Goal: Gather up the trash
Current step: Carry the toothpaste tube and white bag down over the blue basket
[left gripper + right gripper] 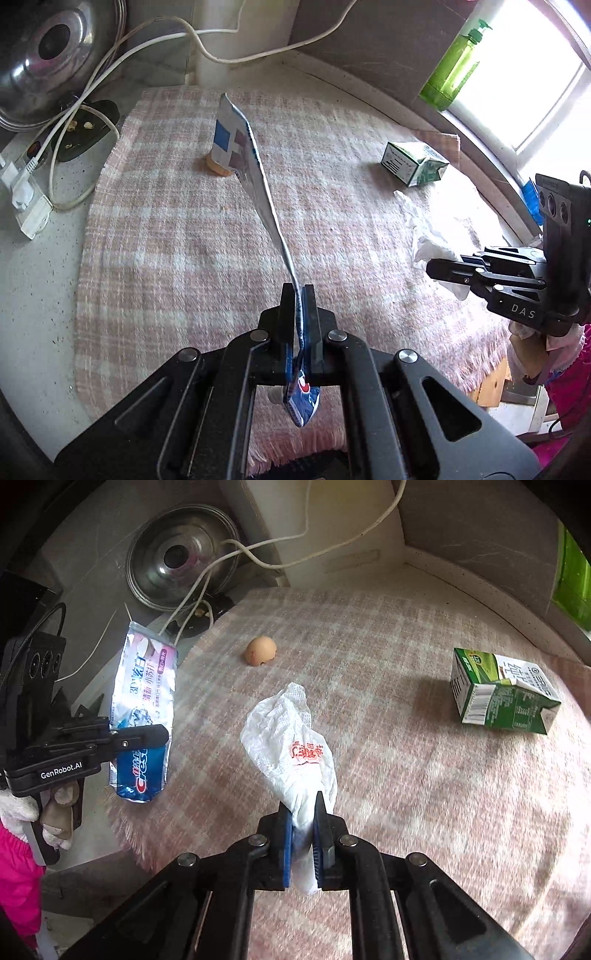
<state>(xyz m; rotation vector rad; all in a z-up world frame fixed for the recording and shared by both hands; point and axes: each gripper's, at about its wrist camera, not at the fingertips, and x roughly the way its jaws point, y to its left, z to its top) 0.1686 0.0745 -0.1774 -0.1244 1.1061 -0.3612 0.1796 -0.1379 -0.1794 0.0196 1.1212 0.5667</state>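
My left gripper (298,291) is shut on a flattened blue-and-white toothpaste tube (251,162), which sticks up edge-on from the jaws. From the right wrist the same tube (144,694) shows its printed face, held off the cloth by the left gripper (162,734). My right gripper (301,805) is shut on a crumpled white paper napkin (288,738) with a red print. On the pink checked cloth (166,221) lie a brown eggshell (260,650) and a dented green-and-white drink carton (502,698).
A steel pot lid (40,55) leans at the back left, beside a power strip (26,192) with white cables (92,85). A green pump bottle (454,62) stands on the window sill. A gloved hand (55,812) and pink sleeve hold the left gripper.
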